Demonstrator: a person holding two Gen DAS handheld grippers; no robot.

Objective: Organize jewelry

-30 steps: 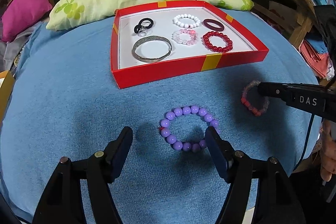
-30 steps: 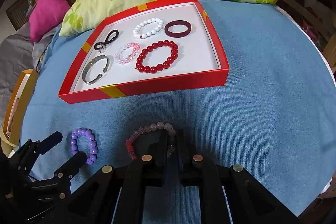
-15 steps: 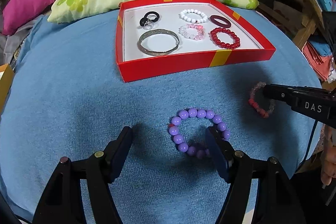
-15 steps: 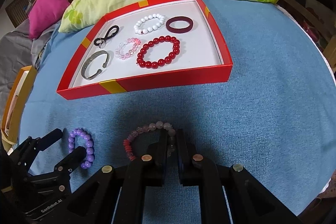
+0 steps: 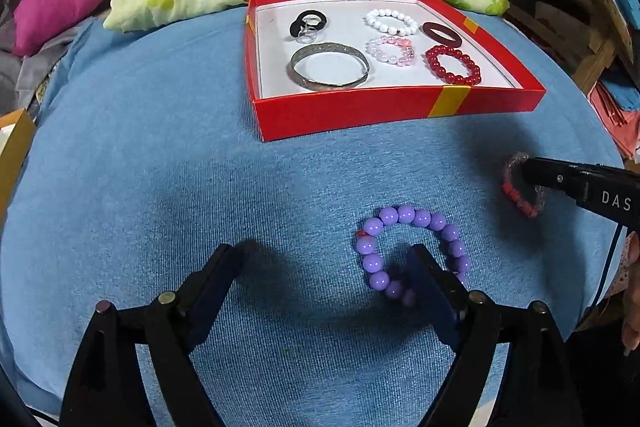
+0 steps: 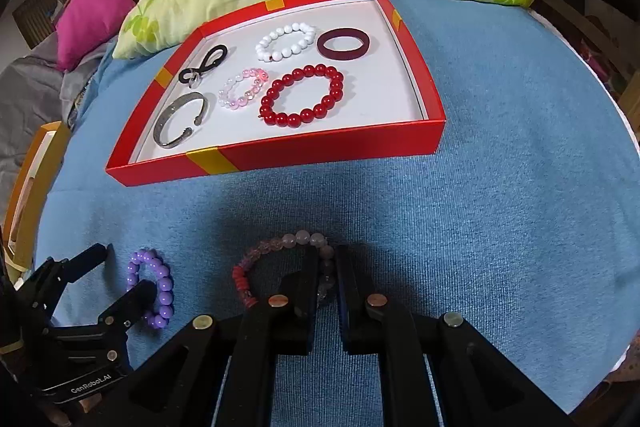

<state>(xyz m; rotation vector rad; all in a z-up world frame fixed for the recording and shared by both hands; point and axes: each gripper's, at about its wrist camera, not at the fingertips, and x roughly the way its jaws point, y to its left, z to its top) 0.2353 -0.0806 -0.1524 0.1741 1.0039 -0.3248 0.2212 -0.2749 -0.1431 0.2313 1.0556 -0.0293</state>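
Left tool: our left tool (image 5: 320,267) hangs low over the blue cloth with its jaws spread wide; they have just been opening further. Nothing is pinched. Its right finger (image 5: 430,279) dips inside the loop of the purple bracelet, its left finger stands well clear on bare cloth.

Purple bracelet: the purple bracelet (image 5: 416,251) lies flat on the blue cloth (image 5: 160,167), in front of the red box and well apart from it.

Key relation: the loop sits off to the right of our left tool's centre line, so only its near-left arc of beads lies between the fingers. We judge that closing here would catch that arc against the right finger, not the whole ring.

Axis: the ring is a slightly stretched oval, longer from near to far than across. A small red knot sits at its left edge.

Right tool: our right tool (image 6: 328,267) is closed on the right-hand side of the pink-and-red bracelet (image 6: 256,267), which rests on the cloth beside the purple one.

Nearer hand: the left is plainly nearer the purple ring; the right is occupied.

Red box: the red box (image 5: 360,111) holds six pieces, with free white floor near its right wall. It lies ahead and slightly right of our left tool.
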